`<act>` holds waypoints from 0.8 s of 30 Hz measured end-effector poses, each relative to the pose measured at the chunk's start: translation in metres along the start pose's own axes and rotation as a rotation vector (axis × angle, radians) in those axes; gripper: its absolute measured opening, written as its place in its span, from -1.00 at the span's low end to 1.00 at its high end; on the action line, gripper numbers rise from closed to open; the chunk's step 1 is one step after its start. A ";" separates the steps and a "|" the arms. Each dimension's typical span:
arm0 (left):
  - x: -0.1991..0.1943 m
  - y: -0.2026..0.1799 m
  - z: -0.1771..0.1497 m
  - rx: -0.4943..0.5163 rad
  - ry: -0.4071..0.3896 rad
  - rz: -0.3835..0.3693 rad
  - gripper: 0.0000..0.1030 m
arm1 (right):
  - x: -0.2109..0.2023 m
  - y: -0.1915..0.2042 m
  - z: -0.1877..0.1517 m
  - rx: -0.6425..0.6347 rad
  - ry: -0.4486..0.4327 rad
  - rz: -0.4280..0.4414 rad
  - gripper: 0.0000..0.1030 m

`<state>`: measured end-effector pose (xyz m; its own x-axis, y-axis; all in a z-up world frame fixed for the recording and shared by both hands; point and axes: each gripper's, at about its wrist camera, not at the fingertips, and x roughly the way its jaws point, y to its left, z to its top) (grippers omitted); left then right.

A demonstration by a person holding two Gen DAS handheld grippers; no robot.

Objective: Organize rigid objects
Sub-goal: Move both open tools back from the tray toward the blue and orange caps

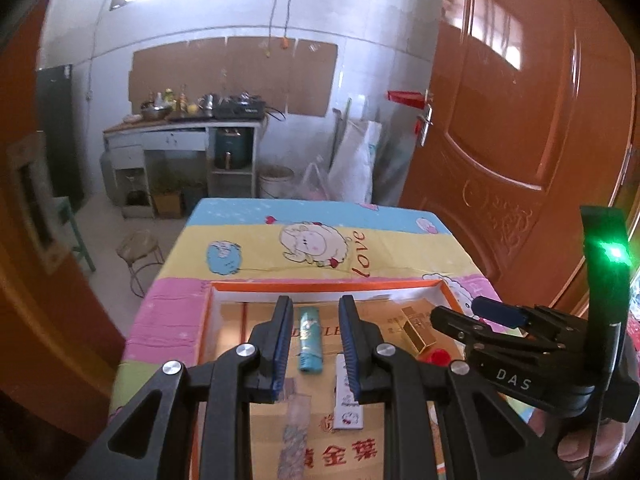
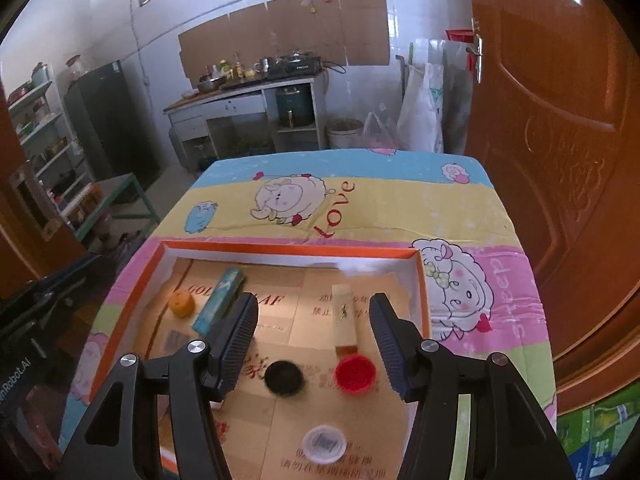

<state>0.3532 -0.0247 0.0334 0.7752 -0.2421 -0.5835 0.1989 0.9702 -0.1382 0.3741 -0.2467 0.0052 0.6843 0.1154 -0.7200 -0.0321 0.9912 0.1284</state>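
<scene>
An orange-rimmed cardboard tray (image 1: 320, 285) (image 2: 280, 249) lies on the table. In it are a teal lighter (image 1: 311, 340) (image 2: 218, 298), a gold box (image 1: 418, 330) (image 2: 344, 316), a red cap (image 1: 437, 358) (image 2: 355, 373), a black cap (image 2: 285, 377), a clear lid (image 2: 324, 444), an orange ball (image 2: 181, 303) and a white patterned lighter (image 1: 347, 396). My left gripper (image 1: 314, 344) is open above the teal lighter, holding nothing. My right gripper (image 2: 314, 344) is open and empty above the caps; it also shows at the right of the left wrist view (image 1: 480, 322).
The table wears a cartoon sheep cloth (image 2: 340, 200). A brown door (image 2: 560, 120) stands close on the right. A stool (image 1: 140, 252) and a green bench (image 2: 120, 196) stand left of the table. A kitchen counter (image 2: 248, 92) is at the far wall.
</scene>
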 end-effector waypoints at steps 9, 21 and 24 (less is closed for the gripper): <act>-0.050 0.002 -0.022 0.025 -0.050 0.061 -0.54 | -0.037 0.020 -0.025 -0.030 -0.007 -0.010 0.16; -0.111 0.004 -0.066 0.080 -0.068 0.114 -0.54 | -0.082 0.043 -0.085 -0.103 -0.001 -0.028 0.16; -0.123 0.005 -0.078 0.088 -0.074 0.119 -0.54 | -0.090 0.047 -0.100 -0.113 -0.003 -0.042 0.16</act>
<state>0.2118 0.0104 0.0420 0.8379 -0.1283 -0.5305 0.1522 0.9883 0.0014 0.2379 -0.2042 0.0073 0.6890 0.0739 -0.7210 -0.0852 0.9961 0.0207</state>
